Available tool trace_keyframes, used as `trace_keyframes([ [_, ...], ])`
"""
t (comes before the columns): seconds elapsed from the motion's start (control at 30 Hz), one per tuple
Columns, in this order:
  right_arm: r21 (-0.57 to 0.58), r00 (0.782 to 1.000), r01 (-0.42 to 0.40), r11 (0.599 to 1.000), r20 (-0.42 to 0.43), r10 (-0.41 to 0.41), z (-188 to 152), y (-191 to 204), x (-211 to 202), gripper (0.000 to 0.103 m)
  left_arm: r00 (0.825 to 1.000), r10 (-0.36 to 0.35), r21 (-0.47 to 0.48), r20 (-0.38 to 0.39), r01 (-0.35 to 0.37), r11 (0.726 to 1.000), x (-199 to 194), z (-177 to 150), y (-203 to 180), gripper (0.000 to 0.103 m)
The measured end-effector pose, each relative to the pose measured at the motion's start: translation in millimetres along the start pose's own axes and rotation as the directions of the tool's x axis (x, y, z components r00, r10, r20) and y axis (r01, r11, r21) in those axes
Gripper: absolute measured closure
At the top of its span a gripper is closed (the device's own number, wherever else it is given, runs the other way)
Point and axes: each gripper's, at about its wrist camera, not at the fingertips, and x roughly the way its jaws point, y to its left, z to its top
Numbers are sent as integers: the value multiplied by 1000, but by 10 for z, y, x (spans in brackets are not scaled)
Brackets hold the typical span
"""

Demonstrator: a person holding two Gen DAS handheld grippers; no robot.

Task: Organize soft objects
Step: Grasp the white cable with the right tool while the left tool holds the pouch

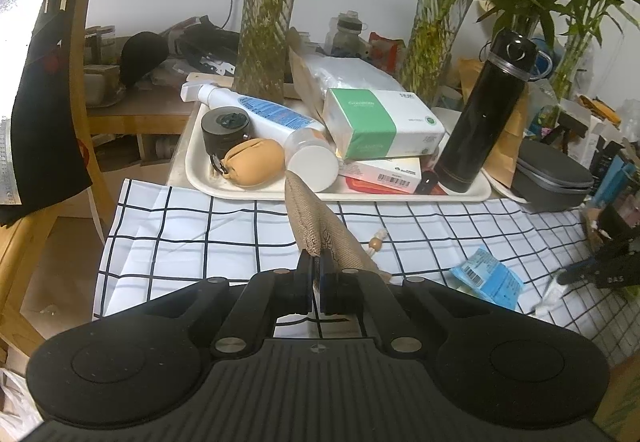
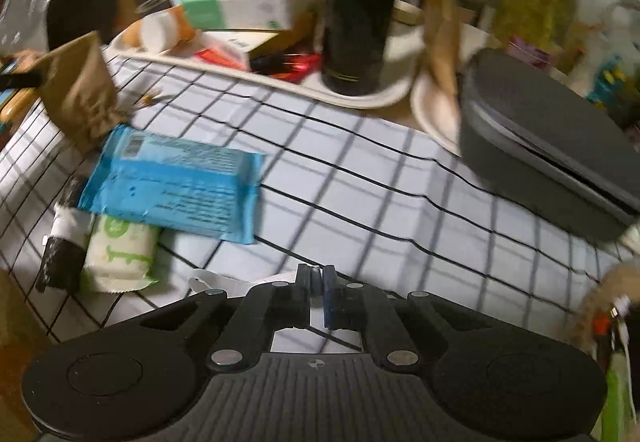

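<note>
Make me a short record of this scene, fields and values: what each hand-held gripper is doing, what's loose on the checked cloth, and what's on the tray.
left hand-held gripper: shut on the beige fabric pouch, lifted over the checked cloth
right hand-held gripper: shut, something small and pale between the tips, too blurred to name
loose on cloth: blue wipes pack, green-and-white tissue pack
tray: black flask, green-and-white box, tan pouch
beside tray: grey case

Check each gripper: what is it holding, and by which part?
Left gripper is shut on the edge of a beige fabric pouch, lifted over the checked cloth. Right gripper is shut; any hold cannot be told.
</note>
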Motion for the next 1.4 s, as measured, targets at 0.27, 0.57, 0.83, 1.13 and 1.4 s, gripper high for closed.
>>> trace_keyframes([
  [0.27, -47, 994, -89, 995, -68, 86, -131, 15, -116, 23, 1000, 1, -3, 5, -1, 1000, -15, 3, -5, 100],
  [0.57, -233, 999, -31, 972, -24, 26, -169, 243, 62, 24, 1000, 1, 5, 6, -1, 1000, -4, -3, -13, 100],
  [0.83, -239, 999, -16, 971, 29, 24, -141, 217, 146, 36, 999, -27, 1, 43, 27, 1000, -47, 17, -34, 100],
  [1.13, -218, 998, -68, 974, 5, 70, -207, 263, 90, 96, 986, -91, 54, 139, 84, 995, -258, 124, -210, 100],
  [1.4, -206, 995, -12, 979, 97, 33, -225, 240, -262, 97, 977, -69, 115, 203, 46, 992, -506, 175, -410, 100],
])
